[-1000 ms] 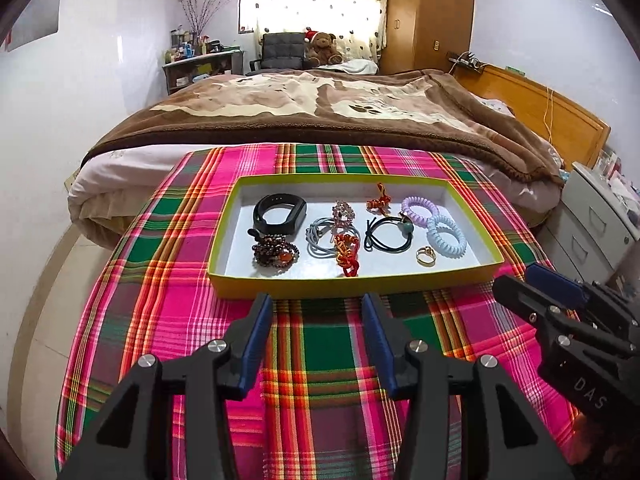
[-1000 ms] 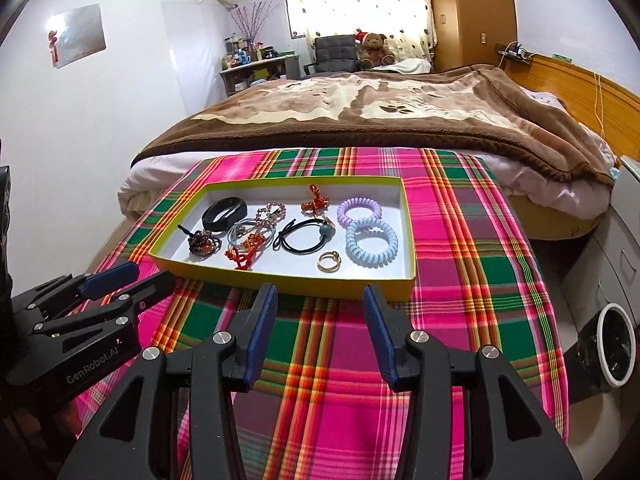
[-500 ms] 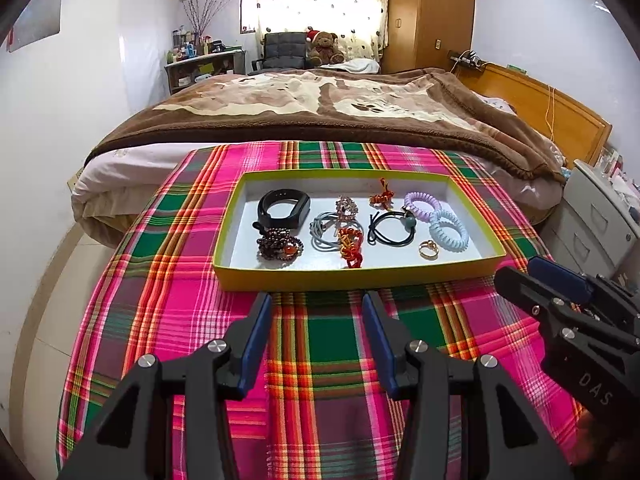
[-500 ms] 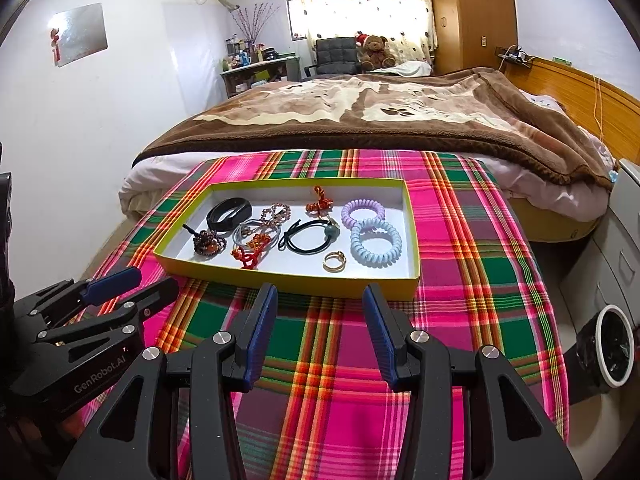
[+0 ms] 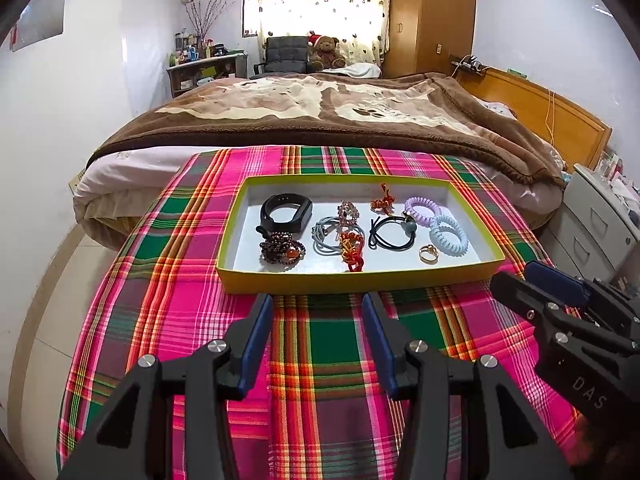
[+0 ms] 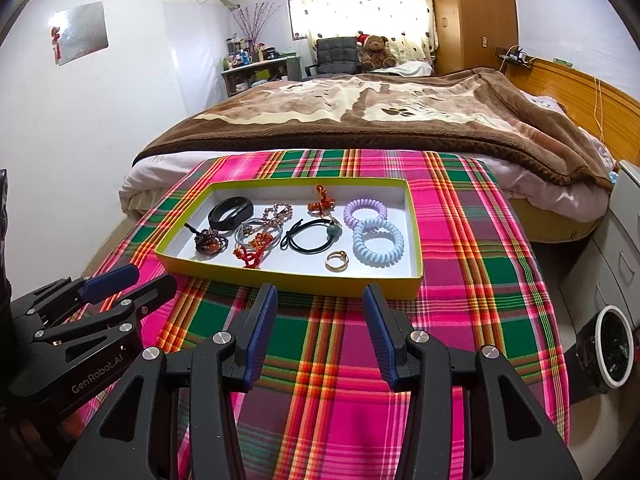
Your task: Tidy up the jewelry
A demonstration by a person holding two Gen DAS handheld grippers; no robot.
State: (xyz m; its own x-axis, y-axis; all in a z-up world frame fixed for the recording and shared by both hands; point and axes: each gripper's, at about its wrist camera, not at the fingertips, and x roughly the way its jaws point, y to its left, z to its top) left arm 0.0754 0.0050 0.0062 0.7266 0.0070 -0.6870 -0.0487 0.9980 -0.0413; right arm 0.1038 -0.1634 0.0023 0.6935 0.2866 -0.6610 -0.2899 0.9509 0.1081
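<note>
A shallow tray with a yellow-green rim (image 5: 352, 282) (image 6: 288, 280) lies on the plaid cloth. On its white floor are a black band (image 5: 286, 212), a dark bead bracelet (image 5: 282, 250), grey hair ties (image 5: 328, 236), a red knotted cord (image 5: 352, 256), a black hair tie (image 5: 394, 232), purple (image 5: 422, 206) and pale blue (image 5: 448, 236) coil ties and a gold ring (image 5: 428, 254) (image 6: 336, 260). My left gripper (image 5: 318, 308) (image 6: 154, 276) hangs open just short of the tray's near rim, with nothing between its fingers. Beside it my right gripper (image 6: 320, 300) (image 5: 514, 274) is also open and holds nothing.
The pink and green plaid cloth (image 5: 328, 344) covers a small table at the foot of a bed with a brown blanket (image 5: 340, 116). A grey drawer unit (image 5: 596, 220) stands to the right, and a white-rimmed bin (image 6: 612, 352) sits on the floor.
</note>
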